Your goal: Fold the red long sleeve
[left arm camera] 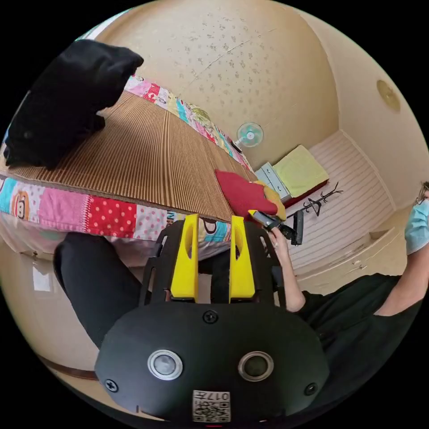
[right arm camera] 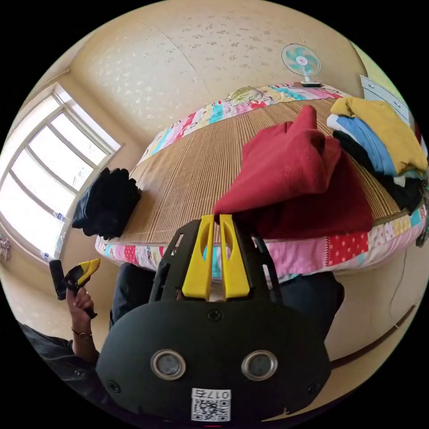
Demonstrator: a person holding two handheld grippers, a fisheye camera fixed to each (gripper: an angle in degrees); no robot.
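Red long sleeve [right arm camera: 295, 178] lies bunched on bed [right arm camera: 196, 178], just ahead of right gripper [right arm camera: 215, 221]; jaws nearly together, holding nothing. Black garment pile [left arm camera: 62, 103] far ahead-left of left gripper [left arm camera: 214, 221]; jaws parted, empty, off the bed.

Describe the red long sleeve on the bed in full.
The red long sleeve is a soft, fleecy-looking garment, bunched and loosely doubled over, not neatly folded. It lies on the striped mat near the bed's edge, beside a stack of clothes. The right gripper is nearly shut just at its hem; contact is unclear.
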